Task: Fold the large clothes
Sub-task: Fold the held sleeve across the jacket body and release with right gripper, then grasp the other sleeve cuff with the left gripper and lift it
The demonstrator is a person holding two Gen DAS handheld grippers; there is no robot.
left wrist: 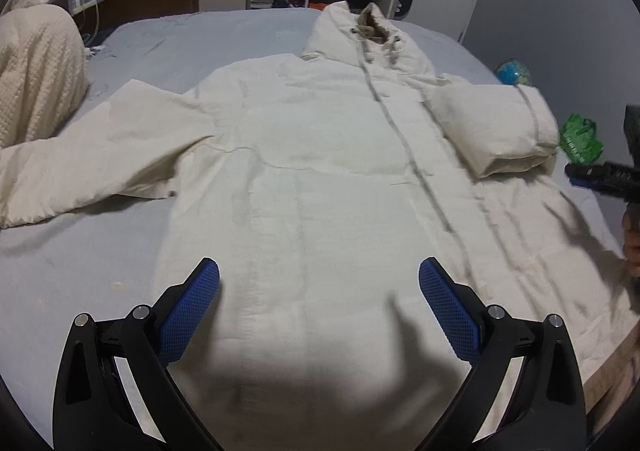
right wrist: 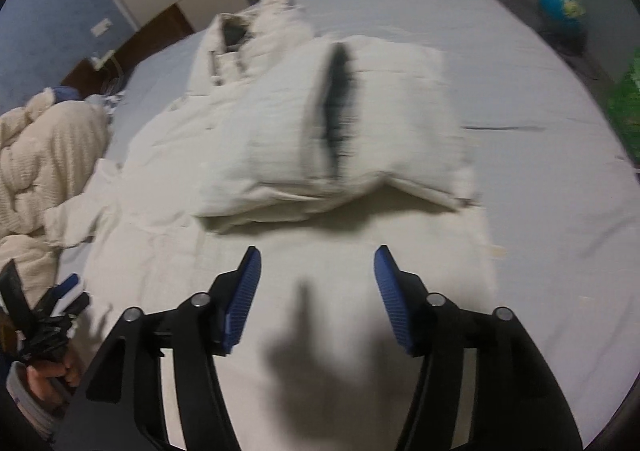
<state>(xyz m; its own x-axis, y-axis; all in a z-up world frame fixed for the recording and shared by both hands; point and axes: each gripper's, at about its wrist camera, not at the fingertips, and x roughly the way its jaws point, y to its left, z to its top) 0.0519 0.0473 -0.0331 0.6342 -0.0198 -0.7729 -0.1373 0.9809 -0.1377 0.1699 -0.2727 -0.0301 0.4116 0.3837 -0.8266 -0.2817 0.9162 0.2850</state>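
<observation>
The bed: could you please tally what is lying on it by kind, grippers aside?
Cream hooded coat: 1
Cream knitted blanket: 1
Total on the bed: 2

Your room light is dim and cool, coming from above and behind you: each gripper throws a soft dark shadow forward onto the coat (left wrist: pixel 320 187), at the bottom centre of both views. Your left wrist view is fairly sharp, but the right wrist view is motion-blurred, smearing the folded sleeve (right wrist: pixel 344 131) and the globe (right wrist: pixel 562 7). Fisheye bends the bed (left wrist: pixel 192 35) edges, with black vignette corners; no glare.
</observation>
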